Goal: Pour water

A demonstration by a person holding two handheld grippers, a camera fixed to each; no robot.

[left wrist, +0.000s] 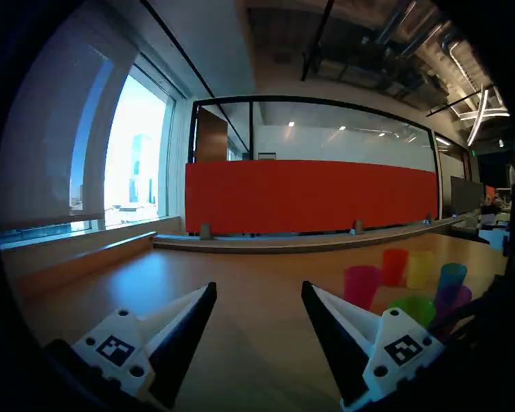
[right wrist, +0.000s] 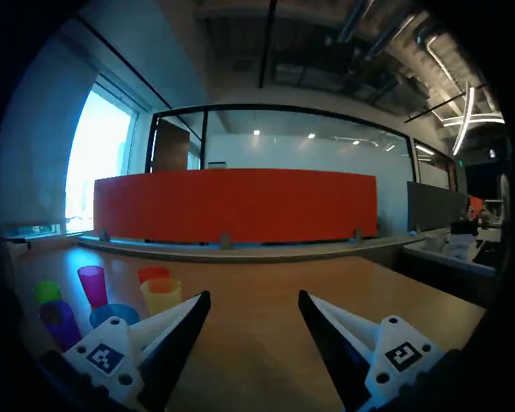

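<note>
While the left gripper (left wrist: 258, 284) is held low over the light brown wooden tabletop (left wrist: 257, 343), its jaws are set wide apart and nothing is gripped between them. In the left gripper view, a group of translucent plastic cups (left wrist: 415, 275) is seen standing upright on the tabletop at the lower right of the frame. A pink cup (left wrist: 361, 285) is nearest the finger there, a red cup (left wrist: 394, 266) and a yellow cup (left wrist: 419, 269) are behind it, and a teal cup (left wrist: 452, 276), a purple cup (left wrist: 453, 300) and a green cup (left wrist: 413, 307) are beside these. In the right gripper view, the right gripper (right wrist: 253, 294) is likewise shown with jaws wide and empty, and the cups are located at the lower left of the frame, partly hidden by a finger. A long red partition panel (right wrist: 237, 206) is mounted along the far edge of the tabletop.
</note>
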